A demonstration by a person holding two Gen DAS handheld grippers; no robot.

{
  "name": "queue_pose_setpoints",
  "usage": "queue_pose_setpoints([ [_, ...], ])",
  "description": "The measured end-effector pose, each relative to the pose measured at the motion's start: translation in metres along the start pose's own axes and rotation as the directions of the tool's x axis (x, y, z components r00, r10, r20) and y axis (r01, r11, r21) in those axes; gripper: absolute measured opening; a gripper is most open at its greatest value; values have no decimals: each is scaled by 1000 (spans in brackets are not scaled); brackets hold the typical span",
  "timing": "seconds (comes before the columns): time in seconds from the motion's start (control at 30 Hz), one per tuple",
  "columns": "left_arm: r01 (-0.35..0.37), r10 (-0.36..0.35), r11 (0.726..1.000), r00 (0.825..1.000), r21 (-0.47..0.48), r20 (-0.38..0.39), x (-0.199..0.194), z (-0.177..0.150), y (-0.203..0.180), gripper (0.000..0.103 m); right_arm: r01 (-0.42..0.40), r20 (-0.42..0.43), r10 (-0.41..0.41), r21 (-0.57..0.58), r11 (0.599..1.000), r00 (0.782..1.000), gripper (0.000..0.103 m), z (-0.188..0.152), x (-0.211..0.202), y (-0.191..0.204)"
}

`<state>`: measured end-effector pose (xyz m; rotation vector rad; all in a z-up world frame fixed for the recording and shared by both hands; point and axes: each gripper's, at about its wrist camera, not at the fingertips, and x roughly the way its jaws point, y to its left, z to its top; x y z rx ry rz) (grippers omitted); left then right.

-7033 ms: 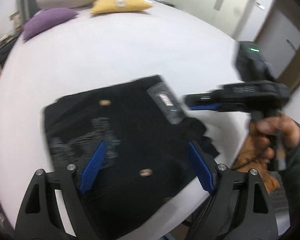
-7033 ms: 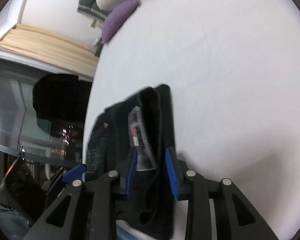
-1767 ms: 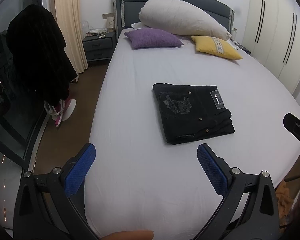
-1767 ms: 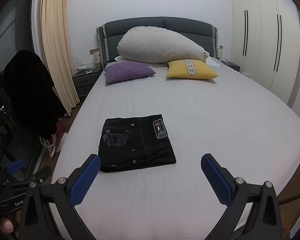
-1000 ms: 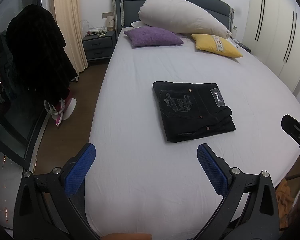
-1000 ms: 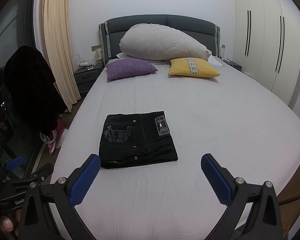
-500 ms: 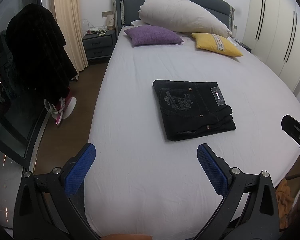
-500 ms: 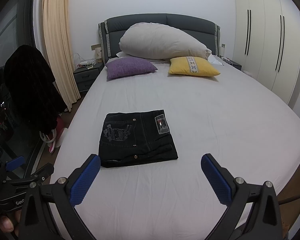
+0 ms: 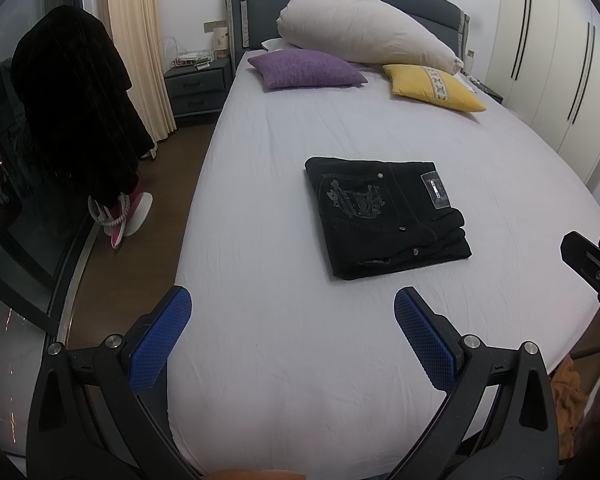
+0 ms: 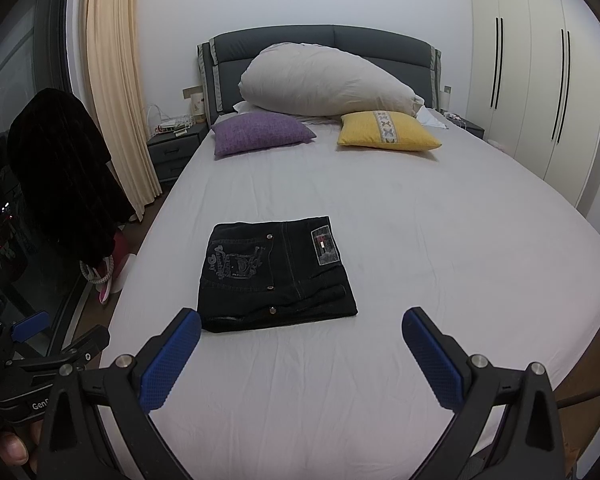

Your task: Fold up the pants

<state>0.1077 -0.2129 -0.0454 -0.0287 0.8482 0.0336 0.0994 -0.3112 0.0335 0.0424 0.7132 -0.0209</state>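
Black pants lie folded into a flat rectangle on the white bed sheet, also in the right wrist view, with an embroidered pocket and a label patch facing up. My left gripper is open and empty, held back above the near end of the bed, well short of the pants. My right gripper is open and empty, also short of the pants. The right gripper's tip shows at the left wrist view's right edge.
A purple pillow, a yellow pillow and a large white pillow lie by the dark headboard. A nightstand, a curtain and a dark garment stand left of the bed. Wardrobes stand on the right.
Over the last seconds both grippers let go of the pants and drew back from the bed. In the last second the views are nearly steady.
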Motion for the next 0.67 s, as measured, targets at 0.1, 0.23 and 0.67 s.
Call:
queue_pose_setpoints([
  [0.1, 3, -3, 1000, 1000, 0, -4, 1, -2, 0, 103, -1, -2, 1, 1, 1000, 1000, 103, -3, -1, 0],
  [0.23, 5, -5, 1000, 1000, 1, -11, 1, -4, 0, 103, -1, -4, 1, 0, 1000, 1000, 103, -3, 0, 0],
  [0.67, 7, -7, 1000, 1000, 5, -14, 1, -5, 3, 103, -8, -12, 8, 10, 1000, 1000, 103, -13, -5, -2],
])
